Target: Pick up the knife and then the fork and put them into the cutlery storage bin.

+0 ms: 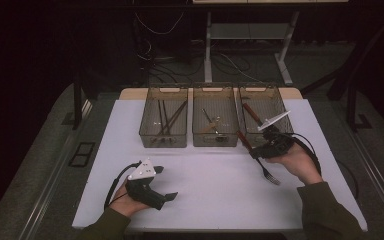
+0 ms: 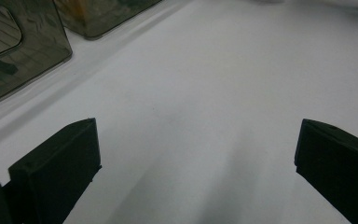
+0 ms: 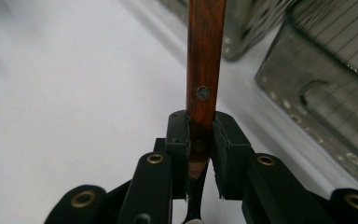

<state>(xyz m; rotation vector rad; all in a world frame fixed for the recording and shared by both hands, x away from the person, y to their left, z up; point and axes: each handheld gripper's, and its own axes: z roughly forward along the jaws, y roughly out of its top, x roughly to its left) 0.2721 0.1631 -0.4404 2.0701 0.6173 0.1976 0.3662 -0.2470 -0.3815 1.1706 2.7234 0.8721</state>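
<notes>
Right now my right gripper (image 1: 256,153) is closed on a fork (image 1: 258,160) with a wooden handle, jaws pinching the dark red-brown wood low down near its riveted part, as the right gripper view shows with the handle (image 3: 204,60) rising straight up between my pads. From the high view the fork hangs over the white table (image 1: 205,175) just in front of the right-hand basket (image 1: 265,116), handle pointing up toward the baskets and metal tines (image 1: 272,178) slanting down toward my side of the table. I judge it light and quite stiff, nothing that will bend or break, but long and a little end-heavy at the steel tines, so it could pivot in a narrow grip; the wood gives better friction than the polished metal would, and holding at the handle's middle seems the sounder choice. My left gripper (image 1: 165,182) rests low on the table with its jaws standing wide apart and nothing between them, only bare white surface ahead in the left gripper view. Three smoky, see-through baskets stand in a row at the far edge: the left basket (image 1: 163,116) holds several long dark sticks, chopsticks perhaps, the middle basket (image 1: 215,116) a few utensils I cannot make out clearly, and the right-hand one at least one wooden-handled piece lying aslant.
</notes>
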